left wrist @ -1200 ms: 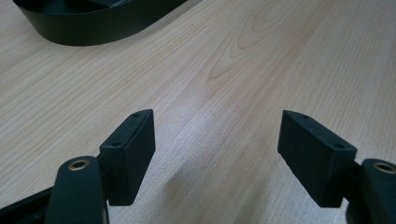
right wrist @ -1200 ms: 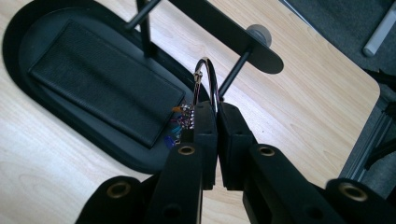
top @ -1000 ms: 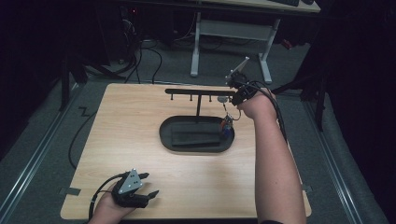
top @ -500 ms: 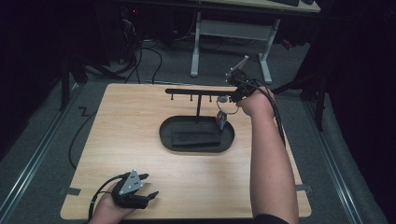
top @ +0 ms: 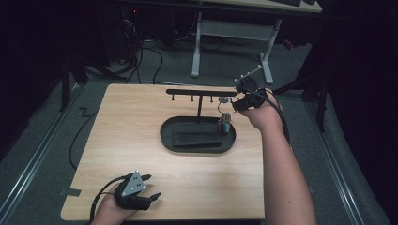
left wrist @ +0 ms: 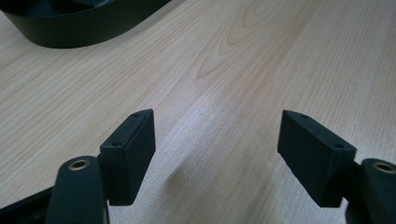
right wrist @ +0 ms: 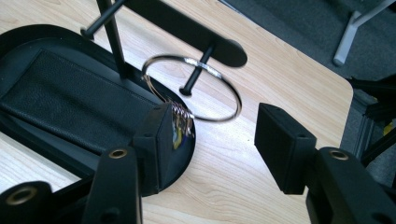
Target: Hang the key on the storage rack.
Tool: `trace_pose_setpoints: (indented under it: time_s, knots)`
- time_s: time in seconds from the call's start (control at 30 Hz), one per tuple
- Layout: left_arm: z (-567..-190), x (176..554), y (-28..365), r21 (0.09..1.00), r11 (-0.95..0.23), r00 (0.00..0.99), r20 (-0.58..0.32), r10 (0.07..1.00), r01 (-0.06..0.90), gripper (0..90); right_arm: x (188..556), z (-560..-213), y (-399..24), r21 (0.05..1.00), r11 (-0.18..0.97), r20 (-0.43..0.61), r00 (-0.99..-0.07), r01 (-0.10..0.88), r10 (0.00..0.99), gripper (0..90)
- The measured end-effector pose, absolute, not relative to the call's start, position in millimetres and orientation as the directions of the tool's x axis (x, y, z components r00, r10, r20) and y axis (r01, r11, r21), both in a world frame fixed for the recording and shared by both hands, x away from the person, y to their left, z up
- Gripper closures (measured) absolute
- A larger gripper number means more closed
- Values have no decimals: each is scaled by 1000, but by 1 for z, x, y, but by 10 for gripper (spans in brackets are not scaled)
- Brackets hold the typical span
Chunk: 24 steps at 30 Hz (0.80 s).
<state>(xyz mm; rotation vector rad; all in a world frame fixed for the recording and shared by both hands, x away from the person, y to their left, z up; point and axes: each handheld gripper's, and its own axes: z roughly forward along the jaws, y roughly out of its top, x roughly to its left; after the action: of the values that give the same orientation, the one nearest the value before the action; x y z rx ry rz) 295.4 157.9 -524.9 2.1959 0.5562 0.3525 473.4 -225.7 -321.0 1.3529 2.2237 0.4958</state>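
Observation:
A silver key ring [right wrist: 192, 87] hangs on the end peg of a black T-shaped hook stand [top: 202, 92]. Its bunch of keys [top: 225, 124] dangles over the right end of the oval black tray [top: 197, 146]. My right gripper [right wrist: 217, 126] is just behind the ring. Its jaws have just been opening, and the pads press on nothing. The keys [right wrist: 181, 125] sit partly hidden behind its left finger [right wrist: 156, 140]. In the high view the right gripper [top: 239, 103] is at the bar's right end. My left gripper [top: 152, 186] rests open near the table's front edge, with bare wood between its jaws [left wrist: 215, 149].
A dark pad [top: 196, 136] lies inside the tray, whose rim [left wrist: 84, 32] shows far off in the left gripper view. Other pegs [top: 192, 99] line the bar. The wooden table [top: 126, 122] ends close to the right of the stand. Metal desk legs [top: 197, 42] stand behind the table.
The right gripper carried the keys up from the tray's right end to the bar. The ring now hangs on the end peg and the jaws have opened. The left gripper stayed put.

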Motion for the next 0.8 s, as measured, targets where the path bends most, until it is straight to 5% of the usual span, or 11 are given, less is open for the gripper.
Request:
trace_pose_setpoints:
  time_s: [0.6, 0.8]
  knots:
    - [-528, 295, 153, 775, -574, 867, 70, 494, 265, 276, 422, -373, -234, 679, 402, -151, -419, 615, 895, 235]
    - [-528, 294, 152, 772, -580, 870, 74, 488, 260, 276, 395, -392, -238, 747, 303, -41, -415, 591, 909, 226]
